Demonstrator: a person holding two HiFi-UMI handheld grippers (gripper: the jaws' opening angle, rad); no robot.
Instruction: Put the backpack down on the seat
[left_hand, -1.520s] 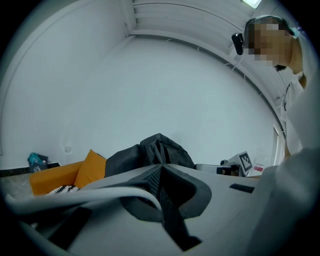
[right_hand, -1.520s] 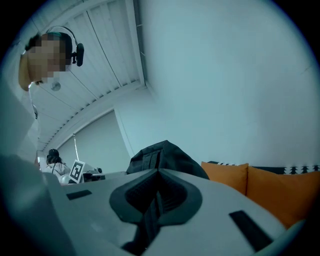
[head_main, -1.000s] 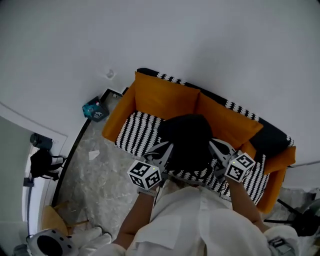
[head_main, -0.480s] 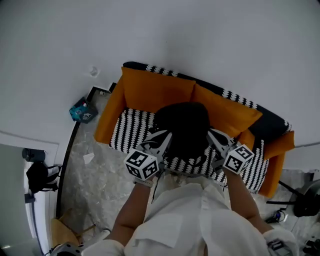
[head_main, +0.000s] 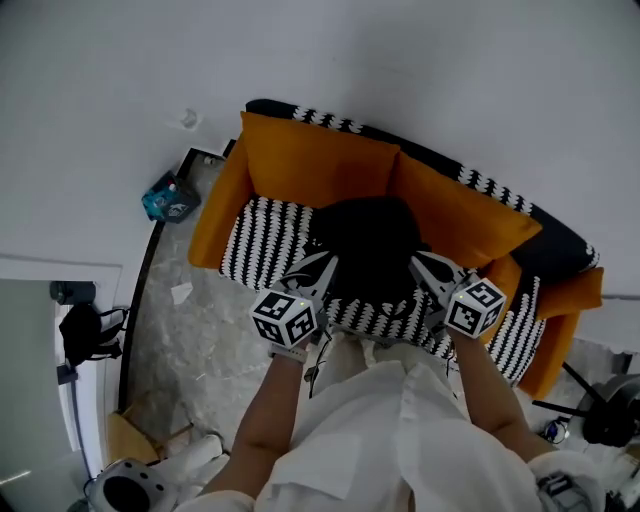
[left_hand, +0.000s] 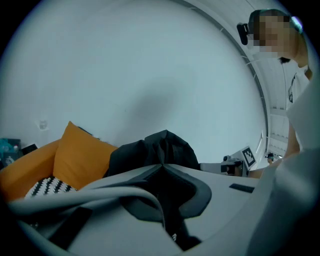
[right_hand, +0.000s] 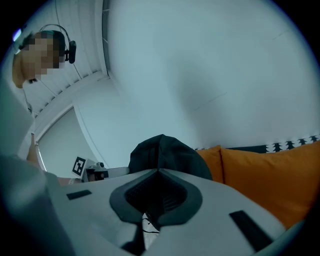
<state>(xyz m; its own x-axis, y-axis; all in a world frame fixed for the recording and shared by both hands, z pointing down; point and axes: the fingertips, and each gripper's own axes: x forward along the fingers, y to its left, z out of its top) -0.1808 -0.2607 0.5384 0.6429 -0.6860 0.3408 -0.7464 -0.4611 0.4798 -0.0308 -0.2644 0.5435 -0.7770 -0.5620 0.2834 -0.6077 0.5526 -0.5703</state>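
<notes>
White wall (head_main: 420, 80) and grey stone floor (head_main: 190, 340) framed an orange sofa (head_main: 215, 215) with a black-and-white striped seat (head_main: 260, 250). The black backpack (head_main: 365, 245) sat over the middle of the sofa's seat, in front of the sofa's back cushions (head_main: 310, 170); whether its bottom touched the seat could not be told.

The left hand-held gripper (head_main: 318, 272) was clamped narrow on dark fabric at the pack's side towards the sofa's left arm. The right hand-held gripper (head_main: 428, 270) was likewise pinched on a dark strap at the opposite side.

Handling judgement: soft, slumping cloth and probably light to moderate, since two pinches carried it (contents unknown). It is not fragile or slippery. Straps or side seams look the best places to hold, as the body would fold.

Views: the head view alone showed the pack's position over the sofa and both grippers. The left gripper view showed cloth running into the closed jaws with the pack's crown (left_hand: 160, 147) beyond. The right gripper view showed a pale thread or tag at the pinch, and the crown (right_hand: 165, 152).
</notes>
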